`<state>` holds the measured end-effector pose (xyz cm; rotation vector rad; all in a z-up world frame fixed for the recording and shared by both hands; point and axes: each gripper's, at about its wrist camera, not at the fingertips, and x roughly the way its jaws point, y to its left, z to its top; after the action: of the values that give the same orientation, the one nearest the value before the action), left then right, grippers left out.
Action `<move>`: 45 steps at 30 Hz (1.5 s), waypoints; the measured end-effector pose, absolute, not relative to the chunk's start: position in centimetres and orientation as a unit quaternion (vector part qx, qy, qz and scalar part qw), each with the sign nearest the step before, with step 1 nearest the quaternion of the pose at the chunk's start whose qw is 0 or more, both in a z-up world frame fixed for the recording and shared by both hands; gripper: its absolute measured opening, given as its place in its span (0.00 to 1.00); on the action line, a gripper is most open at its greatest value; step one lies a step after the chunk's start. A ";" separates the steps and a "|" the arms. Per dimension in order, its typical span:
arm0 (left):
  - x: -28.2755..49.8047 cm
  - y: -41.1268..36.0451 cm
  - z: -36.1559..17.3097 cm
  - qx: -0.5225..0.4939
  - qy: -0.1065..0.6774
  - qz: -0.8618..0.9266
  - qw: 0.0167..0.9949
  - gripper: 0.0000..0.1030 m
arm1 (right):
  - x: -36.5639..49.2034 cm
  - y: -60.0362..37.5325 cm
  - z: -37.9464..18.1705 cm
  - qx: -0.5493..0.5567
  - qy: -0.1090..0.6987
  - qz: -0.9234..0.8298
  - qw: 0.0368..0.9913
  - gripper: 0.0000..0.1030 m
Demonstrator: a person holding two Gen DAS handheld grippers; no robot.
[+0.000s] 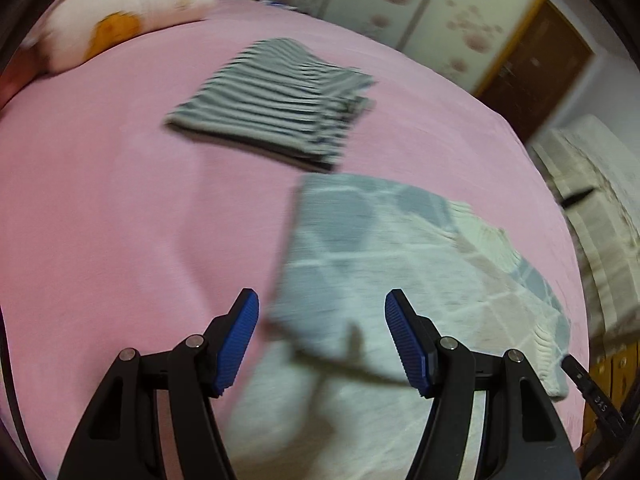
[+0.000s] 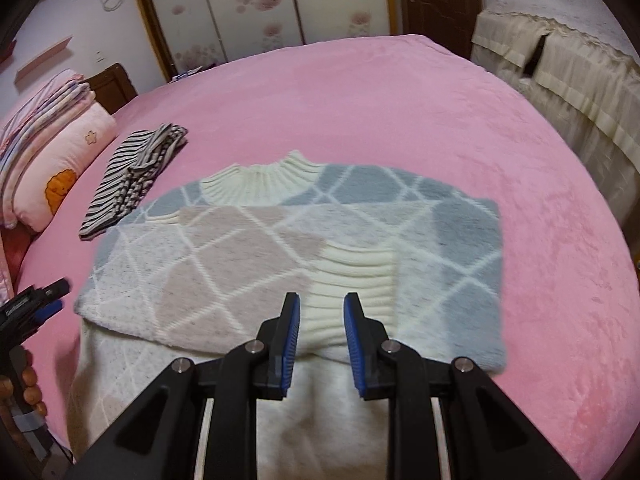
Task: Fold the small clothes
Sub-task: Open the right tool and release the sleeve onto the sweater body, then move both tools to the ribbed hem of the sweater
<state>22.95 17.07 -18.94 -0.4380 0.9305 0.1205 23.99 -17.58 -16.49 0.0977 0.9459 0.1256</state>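
Observation:
A fluffy grey, pink and white diamond-pattern sweater (image 2: 240, 248) lies flat on the pink bed (image 2: 400, 100), collar (image 2: 272, 180) away from me and a sleeve folded across its body. That sleeve's ribbed white cuff (image 2: 352, 276) lies just below my right gripper (image 2: 322, 308), whose jaws stand narrowly apart with nothing between them. My left gripper (image 1: 322, 312) hovers open over the sweater's (image 1: 400, 260) left edge, blurred and holding nothing; it also shows at the left rim as the left gripper (image 2: 52, 300). A folded striped garment (image 2: 132, 180) lies left of the sweater.
Pillows (image 2: 60, 168) and stacked bedding sit at the bed's left end. Cream-covered furniture (image 2: 560, 60) stands past the right edge. Flowered wardrobe doors (image 2: 260, 0) and a brown door are behind. A person's fingers (image 2: 30, 380) hold the left tool.

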 end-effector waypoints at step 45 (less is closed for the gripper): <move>11.6 11.2 -6.7 -0.077 0.337 -0.007 0.938 0.94 | 12.3 -19.0 -9.3 0.081 0.398 0.089 0.910 0.09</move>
<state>11.64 11.21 -6.72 -0.1579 0.6888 -0.0139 12.26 -18.95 -9.28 0.1672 0.8201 0.1831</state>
